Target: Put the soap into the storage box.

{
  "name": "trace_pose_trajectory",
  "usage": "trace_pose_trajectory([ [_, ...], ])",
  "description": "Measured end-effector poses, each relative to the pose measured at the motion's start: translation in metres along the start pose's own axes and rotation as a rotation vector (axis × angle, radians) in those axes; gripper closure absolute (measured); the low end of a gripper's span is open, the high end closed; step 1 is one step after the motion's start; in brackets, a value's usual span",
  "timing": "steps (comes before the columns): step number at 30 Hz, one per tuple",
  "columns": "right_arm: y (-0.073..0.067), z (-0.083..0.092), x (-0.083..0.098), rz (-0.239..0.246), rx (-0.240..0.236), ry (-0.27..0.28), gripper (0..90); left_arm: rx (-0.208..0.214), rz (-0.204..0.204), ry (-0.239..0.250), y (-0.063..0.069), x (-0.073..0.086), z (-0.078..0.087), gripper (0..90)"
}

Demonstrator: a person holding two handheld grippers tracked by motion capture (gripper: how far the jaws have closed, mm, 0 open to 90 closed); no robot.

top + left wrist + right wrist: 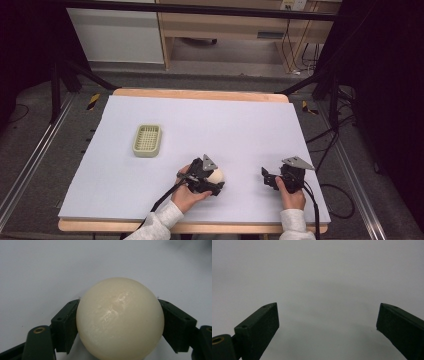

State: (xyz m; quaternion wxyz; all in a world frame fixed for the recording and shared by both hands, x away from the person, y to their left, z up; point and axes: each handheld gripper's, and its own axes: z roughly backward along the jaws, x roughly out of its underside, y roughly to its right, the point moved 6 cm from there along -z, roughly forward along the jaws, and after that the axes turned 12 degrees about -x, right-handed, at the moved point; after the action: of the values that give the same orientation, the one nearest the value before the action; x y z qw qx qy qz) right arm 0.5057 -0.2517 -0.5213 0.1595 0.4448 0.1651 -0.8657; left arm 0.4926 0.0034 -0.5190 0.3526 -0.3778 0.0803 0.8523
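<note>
The left gripper (216, 177) was clamped on the ball (120, 318) near the table's (240, 125) front edge, the basket (147, 140) lay toward the left edge, and the right gripper (269, 179) was apart.

Legible markings: none.
No text, label, brand, number or sign can be read on any surface in the high view or either gripper view.
</note>
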Motion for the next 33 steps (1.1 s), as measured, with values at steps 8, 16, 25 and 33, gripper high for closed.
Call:
trace_pose_trajectory([
  [8,0.0,0.0,0.0,-0.002,0.0,-0.001,4.7,-0.009,-0.012,-0.011,0.0,0.0,0.001,23.7],
  [16,0.0,0.0,0.0,-0.001,0.0,-0.001,4.8,0.003,-0.008,0.013,0.0,-0.006,0.01,23.9],
  [25,0.0,0.0,0.0,-0.003,-0.001,-0.001,4.7,0.002,-0.017,0.023,-0.004,-0.011,0.021,23.9],
  [33,0.0,0.0,0.0,-0.004,-0.002,-0.002,4.8,0.001,-0.022,0.023,-0.009,-0.01,0.03,23.9],
])
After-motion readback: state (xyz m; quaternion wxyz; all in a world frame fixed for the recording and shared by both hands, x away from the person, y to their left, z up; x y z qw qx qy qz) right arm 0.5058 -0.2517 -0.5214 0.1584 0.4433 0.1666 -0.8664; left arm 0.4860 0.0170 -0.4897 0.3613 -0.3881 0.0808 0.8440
